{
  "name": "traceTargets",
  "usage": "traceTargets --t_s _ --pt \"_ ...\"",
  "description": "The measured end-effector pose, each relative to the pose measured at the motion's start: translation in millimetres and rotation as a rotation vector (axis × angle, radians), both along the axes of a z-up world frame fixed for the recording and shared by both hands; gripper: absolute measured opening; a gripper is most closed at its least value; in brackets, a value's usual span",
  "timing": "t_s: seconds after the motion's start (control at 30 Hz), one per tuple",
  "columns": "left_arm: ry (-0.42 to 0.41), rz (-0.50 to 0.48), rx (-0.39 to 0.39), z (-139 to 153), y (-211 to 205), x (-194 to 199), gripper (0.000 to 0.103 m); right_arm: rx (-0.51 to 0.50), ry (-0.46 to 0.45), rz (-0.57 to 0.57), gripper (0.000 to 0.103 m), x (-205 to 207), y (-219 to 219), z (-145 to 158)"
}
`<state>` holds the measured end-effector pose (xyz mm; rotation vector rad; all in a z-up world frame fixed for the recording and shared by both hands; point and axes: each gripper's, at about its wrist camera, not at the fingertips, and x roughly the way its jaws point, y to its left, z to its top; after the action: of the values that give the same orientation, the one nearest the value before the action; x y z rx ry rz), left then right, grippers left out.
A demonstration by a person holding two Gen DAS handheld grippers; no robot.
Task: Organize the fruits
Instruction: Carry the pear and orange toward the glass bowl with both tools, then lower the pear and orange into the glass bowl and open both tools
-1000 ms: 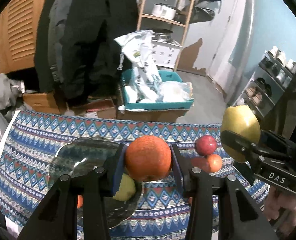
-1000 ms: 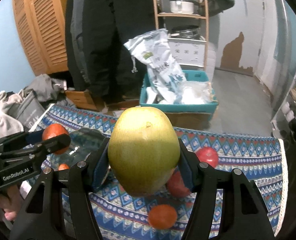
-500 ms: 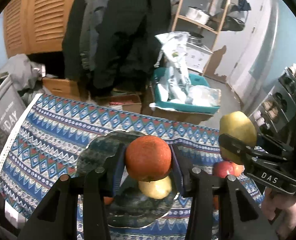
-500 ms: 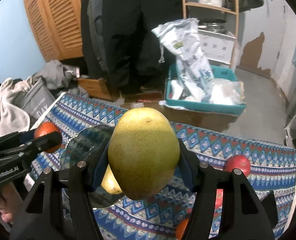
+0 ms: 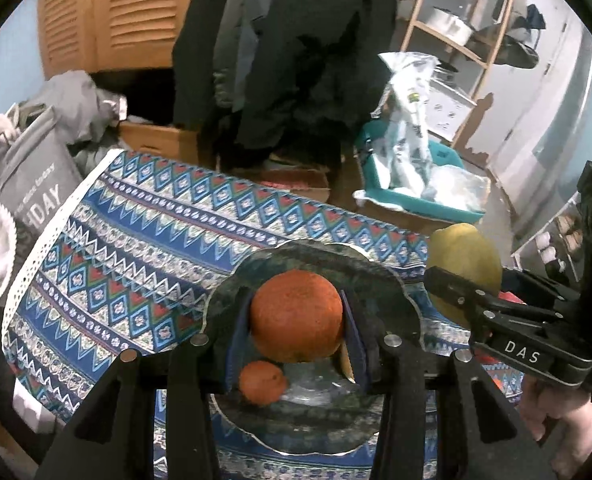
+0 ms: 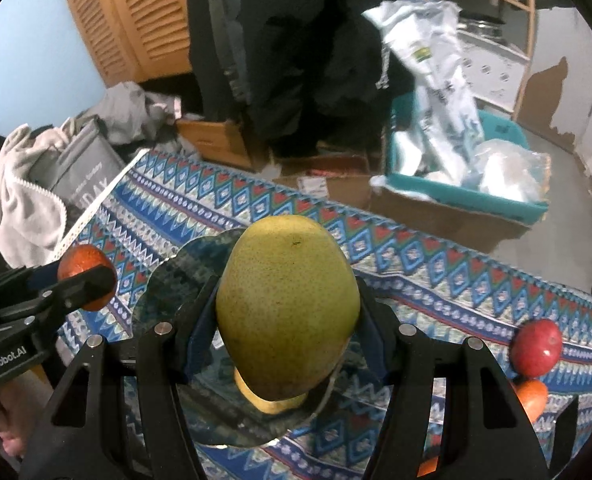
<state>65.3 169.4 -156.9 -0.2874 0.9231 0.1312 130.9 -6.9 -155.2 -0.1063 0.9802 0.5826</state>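
**Both grippers now carry fruit over the plate**

On the left, the left gripper is clamped on a large orange, which now hangs over the dark scalloped glass plate. A second ago the plate sat low and left of this gripper; it has since slid under the fingers. A smaller orange already lies on the plate, with a yellow fruit partly hidden beside it.

On the right, the right gripper is clamped on a green-yellow mango, and it too has come across to hang over the plate's near edge. Farther right, a red apple and another orange fruit wait on the patterned tablecloth.

Judging by this, both fruits are about ready to set down; two remain to collect.
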Motion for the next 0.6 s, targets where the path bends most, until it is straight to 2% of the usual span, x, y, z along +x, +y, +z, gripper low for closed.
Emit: traceTargets --t_s 0.23,0.6 --pt "0.075 0.040 -0.002 -31 17 8 0.044 -0.039 0.057 0.049 0.062 5 31 -27" --pt "0.201 0.058 -0.013 -82 18 20 0.045 -0.077 0.153 0.075 0.063 10 47 -64"
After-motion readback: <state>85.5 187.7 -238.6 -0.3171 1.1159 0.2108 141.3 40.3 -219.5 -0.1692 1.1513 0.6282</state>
